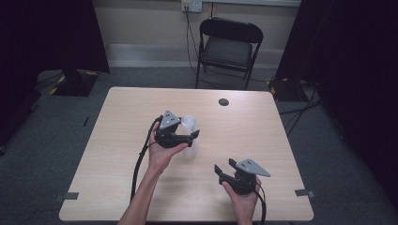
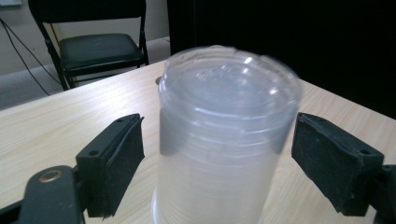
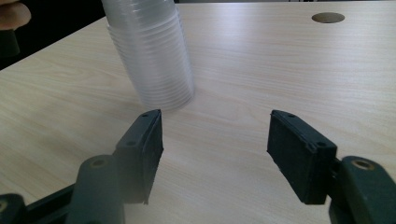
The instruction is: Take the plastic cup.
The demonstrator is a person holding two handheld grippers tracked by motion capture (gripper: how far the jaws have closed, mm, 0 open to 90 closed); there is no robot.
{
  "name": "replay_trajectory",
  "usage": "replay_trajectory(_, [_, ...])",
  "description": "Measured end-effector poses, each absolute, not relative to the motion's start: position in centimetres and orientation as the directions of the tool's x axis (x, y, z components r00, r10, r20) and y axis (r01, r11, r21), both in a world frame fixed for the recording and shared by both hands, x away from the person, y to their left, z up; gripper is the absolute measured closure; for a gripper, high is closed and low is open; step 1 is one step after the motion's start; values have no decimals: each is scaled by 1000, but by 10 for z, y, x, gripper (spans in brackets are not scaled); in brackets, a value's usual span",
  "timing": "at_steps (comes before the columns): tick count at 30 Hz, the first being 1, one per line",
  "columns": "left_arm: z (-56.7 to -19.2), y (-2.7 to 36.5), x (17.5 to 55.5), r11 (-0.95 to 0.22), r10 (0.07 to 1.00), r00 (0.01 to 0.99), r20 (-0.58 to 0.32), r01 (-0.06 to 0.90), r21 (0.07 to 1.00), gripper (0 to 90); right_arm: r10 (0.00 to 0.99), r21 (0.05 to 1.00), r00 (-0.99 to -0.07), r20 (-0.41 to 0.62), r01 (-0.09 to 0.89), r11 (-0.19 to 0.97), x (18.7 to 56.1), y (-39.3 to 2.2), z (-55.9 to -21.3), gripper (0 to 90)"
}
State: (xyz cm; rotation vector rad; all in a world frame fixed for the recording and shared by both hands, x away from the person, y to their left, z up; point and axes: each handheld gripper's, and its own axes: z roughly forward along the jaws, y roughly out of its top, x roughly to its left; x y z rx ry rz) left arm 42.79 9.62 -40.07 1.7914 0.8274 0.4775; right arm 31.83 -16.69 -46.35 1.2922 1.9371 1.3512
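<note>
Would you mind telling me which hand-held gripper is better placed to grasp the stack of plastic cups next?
Left: the left hand-held gripper already has its open jaws either side of the cup stack; the right hand-held gripper is farther away.

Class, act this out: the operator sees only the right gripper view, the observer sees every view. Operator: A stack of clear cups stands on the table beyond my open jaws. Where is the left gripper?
Observer: In its own view the left gripper straddles the stack of cups, one jaw on each side.
Operator: Is it squeezing the stack?
Observer: No. A gap shows between each pad and the stack, so the jaws are open.
Operator: What does the top look like?
Observer: A closed base faces up, so the cups stand upside down.
</note>
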Motion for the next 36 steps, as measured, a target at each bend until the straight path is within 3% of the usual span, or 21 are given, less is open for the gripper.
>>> replay_trajectory(15, [-427, 87, 442, -240, 739, 668, -87, 382, 892, 160, 873, 890, -466, 143, 446, 92, 320, -166, -464, 352])
replay_trajectory(18, [-427, 86, 442, -251, 738, 670, -76, 378, 891, 202, 871, 890, -469, 144, 446, 93, 320, -166, -465, 350])
replay_trajectory(20, [-426, 87, 441, -256, 731, 678, -73, 371, 893, 279, 871, 890, -471, 140, 445, 98, 320, -165, -465, 349])
replay_trajectory(36, [-415, 88, 437, -223, 740, 668, -80, 356, 907, 290, 869, 891, -474, 143, 443, 95, 320, -164, -465, 349])
